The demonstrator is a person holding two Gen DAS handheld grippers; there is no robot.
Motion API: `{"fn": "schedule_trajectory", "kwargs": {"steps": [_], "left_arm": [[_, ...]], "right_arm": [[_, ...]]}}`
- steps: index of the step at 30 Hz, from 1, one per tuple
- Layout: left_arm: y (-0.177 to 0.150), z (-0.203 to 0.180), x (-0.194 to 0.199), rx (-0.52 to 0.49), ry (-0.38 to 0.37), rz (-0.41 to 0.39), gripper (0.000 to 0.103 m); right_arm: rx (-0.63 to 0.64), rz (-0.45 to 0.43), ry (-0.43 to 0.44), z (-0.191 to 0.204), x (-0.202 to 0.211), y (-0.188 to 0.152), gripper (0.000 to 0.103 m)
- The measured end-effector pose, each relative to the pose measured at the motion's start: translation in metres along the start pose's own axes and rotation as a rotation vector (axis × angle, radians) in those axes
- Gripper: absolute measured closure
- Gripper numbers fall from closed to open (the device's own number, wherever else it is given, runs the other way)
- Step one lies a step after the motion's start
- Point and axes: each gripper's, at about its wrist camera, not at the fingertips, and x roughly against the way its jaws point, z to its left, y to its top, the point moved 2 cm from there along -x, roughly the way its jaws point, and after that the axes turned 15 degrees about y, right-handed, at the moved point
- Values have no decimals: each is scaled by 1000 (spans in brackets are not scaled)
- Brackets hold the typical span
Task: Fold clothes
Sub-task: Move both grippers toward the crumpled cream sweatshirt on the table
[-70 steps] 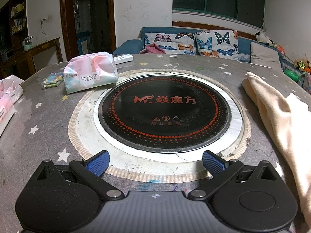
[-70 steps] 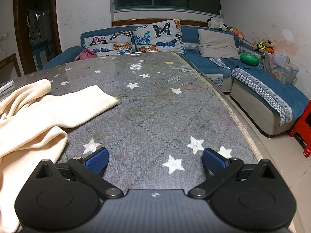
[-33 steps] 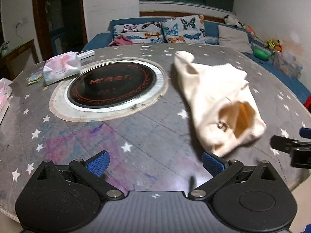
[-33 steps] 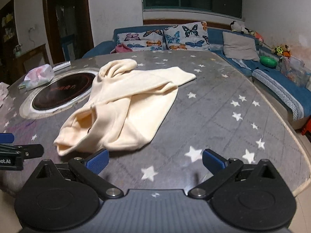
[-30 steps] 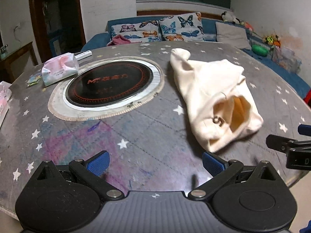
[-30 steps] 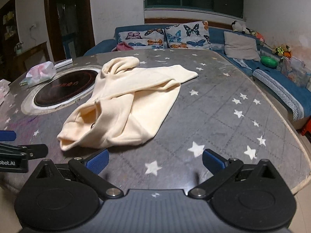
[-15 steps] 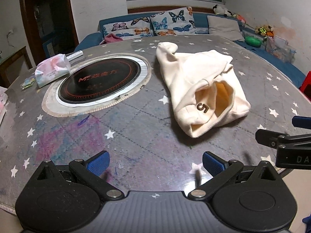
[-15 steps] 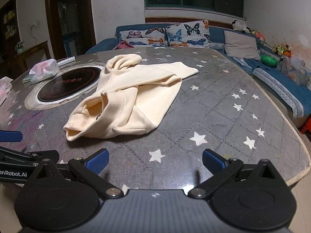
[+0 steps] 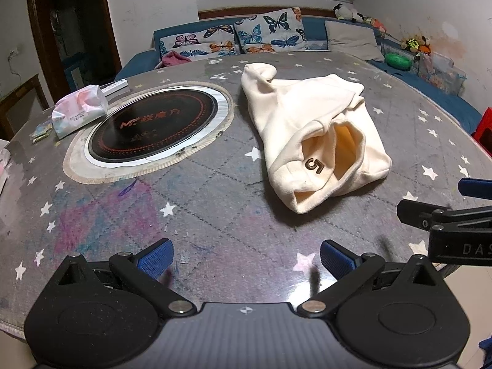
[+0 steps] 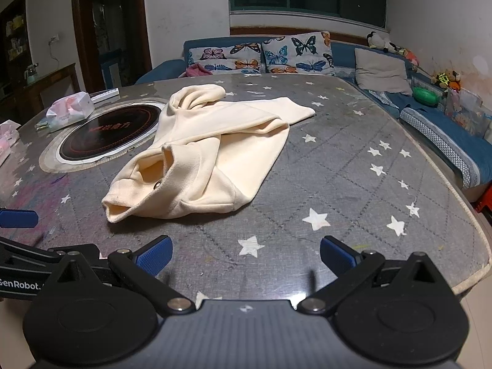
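Observation:
A cream garment lies crumpled on the grey star-patterned table, its open waistband with a dark "5" mark turned toward me. In the right wrist view the garment sits left of centre. My left gripper is open and empty above the table's near edge, short of the garment. My right gripper is open and empty, just right of the garment's near end. The right gripper's fingers show at the right edge of the left wrist view. The left gripper's fingers show at the left of the right wrist view.
A round black induction hob is set into the table left of the garment. A pink-white tissue pack lies beyond it at the left. A blue sofa with butterfly cushions stands behind the table. The table edge curves off at the right.
Both grippers have pulled back toward the table's near edge and turned onto the garment, which now lies closer in front of them. Both stay open and empty.

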Motion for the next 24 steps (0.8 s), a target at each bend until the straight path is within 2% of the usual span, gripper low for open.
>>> {"fn": "schedule_trajectory", "kwargs": {"steps": [24], "left_arm": [[5, -3, -5, -5, 2, 12, 0]], "right_arm": [[-8, 5, 13, 0, -6, 3, 0]]}}
